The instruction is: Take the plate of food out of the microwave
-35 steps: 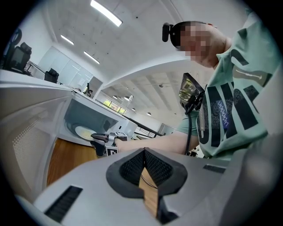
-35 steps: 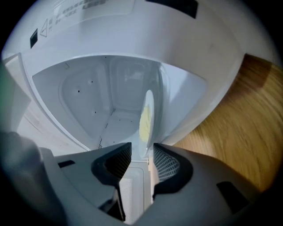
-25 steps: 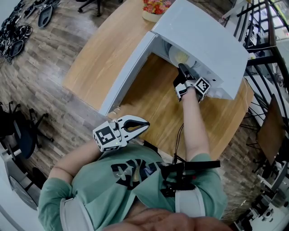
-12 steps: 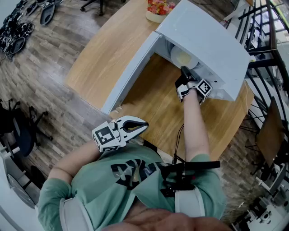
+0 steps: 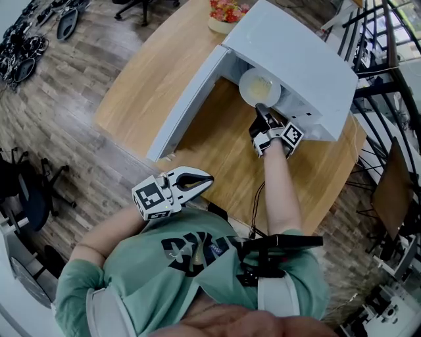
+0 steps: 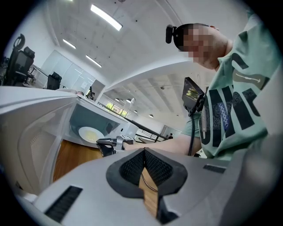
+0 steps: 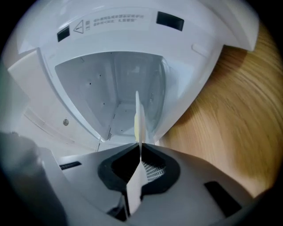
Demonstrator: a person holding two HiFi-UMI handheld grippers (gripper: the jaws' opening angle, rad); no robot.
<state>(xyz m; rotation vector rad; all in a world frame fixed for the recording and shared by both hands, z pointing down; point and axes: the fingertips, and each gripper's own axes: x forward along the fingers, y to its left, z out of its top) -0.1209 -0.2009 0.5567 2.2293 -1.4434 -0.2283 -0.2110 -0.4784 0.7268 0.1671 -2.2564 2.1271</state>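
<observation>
Hovering nearest, by the person's chest, the left gripper (image 5: 208,178) has its jaws together on nothing. Farther off, the right gripper (image 5: 261,108) is clamped on the near rim of the plate (image 5: 260,85). It carries pale food at the mouth of the microwave (image 5: 302,59), whose door (image 5: 187,105) stands open to the left.

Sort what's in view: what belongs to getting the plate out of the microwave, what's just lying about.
Job: plate of food; microwave; its open door; right hand-held gripper, shut on the plate's rim.
Lying about: bowl with colourful contents; left hand-held gripper; office chair.
</observation>
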